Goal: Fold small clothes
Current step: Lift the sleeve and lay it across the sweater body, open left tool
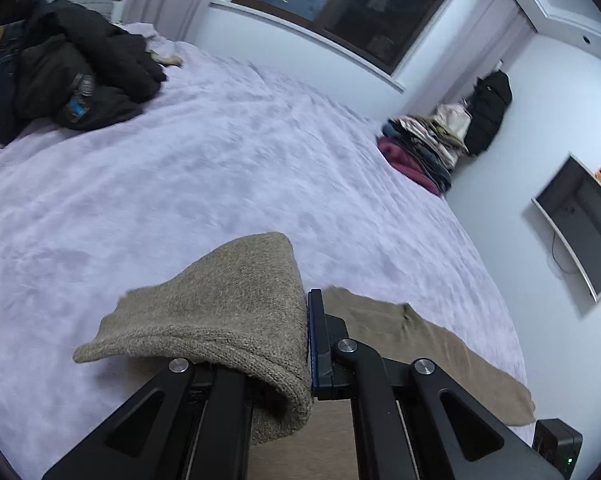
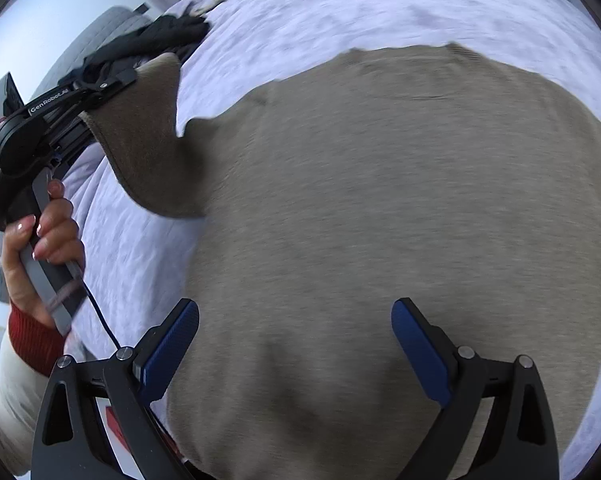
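Note:
A tan knitted sweater lies spread on the lilac bedspread. My left gripper is shut on a corner of the sweater and holds that part lifted above the bed; the cloth drapes over its left finger. In the right wrist view the left gripper shows at the left with the raised flap hanging from it. My right gripper is open and empty, hovering just over the sweater's near part, one finger on each side.
A dark heap of clothes lies at the bed's far left. A stack of folded clothes sits at the far right corner. The wall, a window and a wall screen lie beyond.

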`<move>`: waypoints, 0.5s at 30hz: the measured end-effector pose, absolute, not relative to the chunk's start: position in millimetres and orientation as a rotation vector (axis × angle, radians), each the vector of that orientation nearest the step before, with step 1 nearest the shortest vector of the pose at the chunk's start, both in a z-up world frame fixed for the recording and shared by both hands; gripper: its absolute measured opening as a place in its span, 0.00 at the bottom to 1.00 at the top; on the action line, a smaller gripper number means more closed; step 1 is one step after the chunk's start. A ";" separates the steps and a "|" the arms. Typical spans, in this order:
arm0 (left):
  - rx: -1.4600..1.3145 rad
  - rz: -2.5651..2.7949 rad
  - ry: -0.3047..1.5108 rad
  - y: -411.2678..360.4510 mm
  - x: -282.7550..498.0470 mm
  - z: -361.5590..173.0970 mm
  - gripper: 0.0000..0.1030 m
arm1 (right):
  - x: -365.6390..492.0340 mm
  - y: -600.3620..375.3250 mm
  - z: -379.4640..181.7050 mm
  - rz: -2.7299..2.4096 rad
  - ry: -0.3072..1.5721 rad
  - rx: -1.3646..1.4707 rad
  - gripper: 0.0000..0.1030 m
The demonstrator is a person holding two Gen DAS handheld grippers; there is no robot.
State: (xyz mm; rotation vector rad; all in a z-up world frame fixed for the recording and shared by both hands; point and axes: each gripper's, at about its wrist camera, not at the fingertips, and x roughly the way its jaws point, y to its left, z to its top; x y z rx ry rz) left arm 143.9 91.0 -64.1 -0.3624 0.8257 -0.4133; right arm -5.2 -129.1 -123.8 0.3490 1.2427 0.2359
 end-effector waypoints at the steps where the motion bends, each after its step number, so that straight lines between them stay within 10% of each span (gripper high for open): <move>1: -0.350 -0.443 0.854 66.2 145.5 -70.9 0.07 | -6.4 -140.2 -123.5 0.213 1.237 0.361 0.95; 8: -0.029 -0.313 1.039 -46.2 127.4 -145.3 0.07 | -20.1 -215.1 -138.9 0.065 1.246 0.455 0.95; 10: -0.027 -0.282 1.056 -42.2 120.0 -153.0 0.33 | -21.5 -227.3 -141.5 0.041 1.253 0.462 0.95; 12: -0.028 -0.244 1.035 -31.0 112.7 -147.3 1.00 | -20.0 -234.2 -141.2 0.028 1.251 0.456 0.95; 15: 0.019 -0.195 0.985 -14.6 104.8 -127.9 0.99 | -10.6 -240.3 -135.5 0.015 1.235 0.415 0.95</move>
